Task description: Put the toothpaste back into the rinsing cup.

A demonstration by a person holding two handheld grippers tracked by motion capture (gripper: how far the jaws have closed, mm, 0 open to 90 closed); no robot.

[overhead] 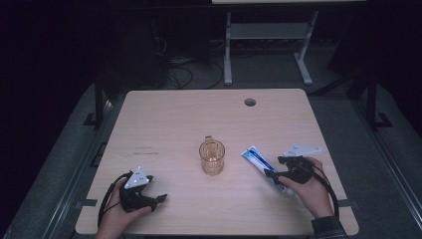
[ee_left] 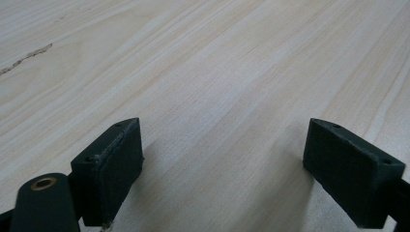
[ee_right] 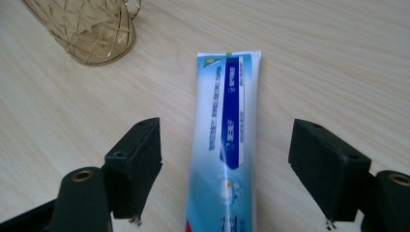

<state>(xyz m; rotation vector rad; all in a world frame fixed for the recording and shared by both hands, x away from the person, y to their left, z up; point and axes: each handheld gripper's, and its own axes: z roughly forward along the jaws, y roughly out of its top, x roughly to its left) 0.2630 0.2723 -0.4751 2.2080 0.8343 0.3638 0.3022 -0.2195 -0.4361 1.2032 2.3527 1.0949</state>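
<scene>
Dark room; grey floor (overhead: 59, 164); white desk frame (overhead: 268, 35); tangled cables (overhead: 181, 69).

- A blue-and-white plastic toothpaste tube (ee_right: 227, 145) lies flat on the pale wooden worktop (overhead: 174, 119), its crimped flat end pointing toward the mug.
- An amber, facet-patterned glass mug (overhead: 212, 156) with a handle stands upright near the worktop's middle, just left of the tube.

The high view is looking down on the whole counter (overhead: 169, 114) from above. Each gripper view is looking close along the wood; the right one is sharing the toothpaste tube (ee_right: 227, 145) and the glass mug (ee_right: 92, 29) with it.
</scene>
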